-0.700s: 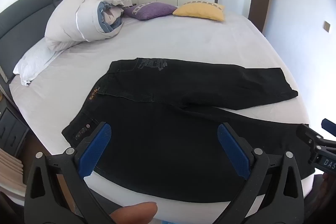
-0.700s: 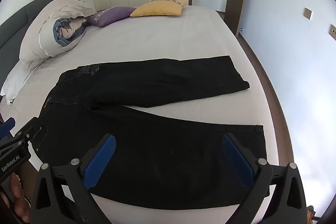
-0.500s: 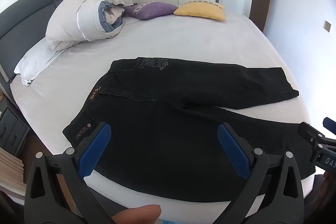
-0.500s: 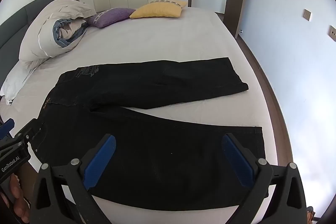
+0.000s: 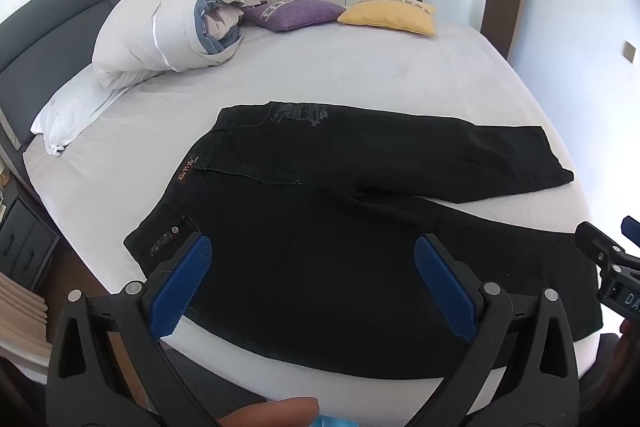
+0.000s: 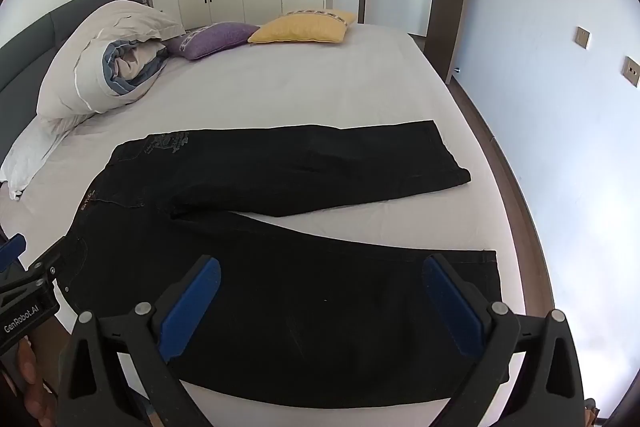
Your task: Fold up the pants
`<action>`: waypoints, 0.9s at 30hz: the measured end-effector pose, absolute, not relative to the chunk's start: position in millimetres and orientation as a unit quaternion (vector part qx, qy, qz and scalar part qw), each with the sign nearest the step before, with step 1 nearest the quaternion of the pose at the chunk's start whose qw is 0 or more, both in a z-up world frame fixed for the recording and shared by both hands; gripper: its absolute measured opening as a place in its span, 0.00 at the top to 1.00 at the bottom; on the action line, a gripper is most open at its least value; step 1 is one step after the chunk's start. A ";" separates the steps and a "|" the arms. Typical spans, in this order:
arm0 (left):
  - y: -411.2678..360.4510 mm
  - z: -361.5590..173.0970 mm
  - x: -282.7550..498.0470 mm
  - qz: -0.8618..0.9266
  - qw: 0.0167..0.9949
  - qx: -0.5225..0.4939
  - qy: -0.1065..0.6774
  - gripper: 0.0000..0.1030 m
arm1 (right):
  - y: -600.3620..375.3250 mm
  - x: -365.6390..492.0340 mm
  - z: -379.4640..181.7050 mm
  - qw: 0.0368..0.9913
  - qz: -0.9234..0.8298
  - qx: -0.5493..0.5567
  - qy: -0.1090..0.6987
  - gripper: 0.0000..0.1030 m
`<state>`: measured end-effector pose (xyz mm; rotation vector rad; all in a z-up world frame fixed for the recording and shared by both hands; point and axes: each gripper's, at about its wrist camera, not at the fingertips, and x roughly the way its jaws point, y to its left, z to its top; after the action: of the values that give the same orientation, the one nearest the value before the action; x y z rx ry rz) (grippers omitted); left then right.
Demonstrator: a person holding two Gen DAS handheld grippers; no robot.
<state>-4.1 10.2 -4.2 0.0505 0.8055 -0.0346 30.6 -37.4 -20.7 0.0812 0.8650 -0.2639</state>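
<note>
Since a moment ago I've barely drifted closer; both the left gripper (image 5: 312, 285) and right gripper (image 6: 320, 299) hang spread wide over the untouched pants (image 6: 280, 267), so folding hasn't begun.

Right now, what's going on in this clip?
A person holds a gripper in each hand above black pants spread flat on a bed, legs apart in a V. The left gripper hangs over the waistband end and the right gripper over the near leg toward its hem. Both have their jaws wide open with nothing gripped. No fold has been made yet.
</note>
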 end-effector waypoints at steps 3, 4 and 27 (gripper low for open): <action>11.2 -5.3 -4.8 -0.016 0.920 0.023 0.392 0.00 | -34.5 30.4 -21.1 0.899 -0.127 0.036 0.417 0.00; 10.3 -5.1 -4.1 -0.015 0.919 0.024 0.392 0.00 | -33.0 31.1 -20.2 0.899 -0.126 0.035 0.417 0.00; 12.1 -7.0 -5.9 -0.011 0.917 0.028 0.398 0.00 | -26.7 32.2 -26.8 0.902 -0.119 0.030 0.415 0.00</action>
<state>-5.9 12.1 -7.0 0.0581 0.8178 -0.0230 32.2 -26.7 -26.8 0.0629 0.8574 -0.2455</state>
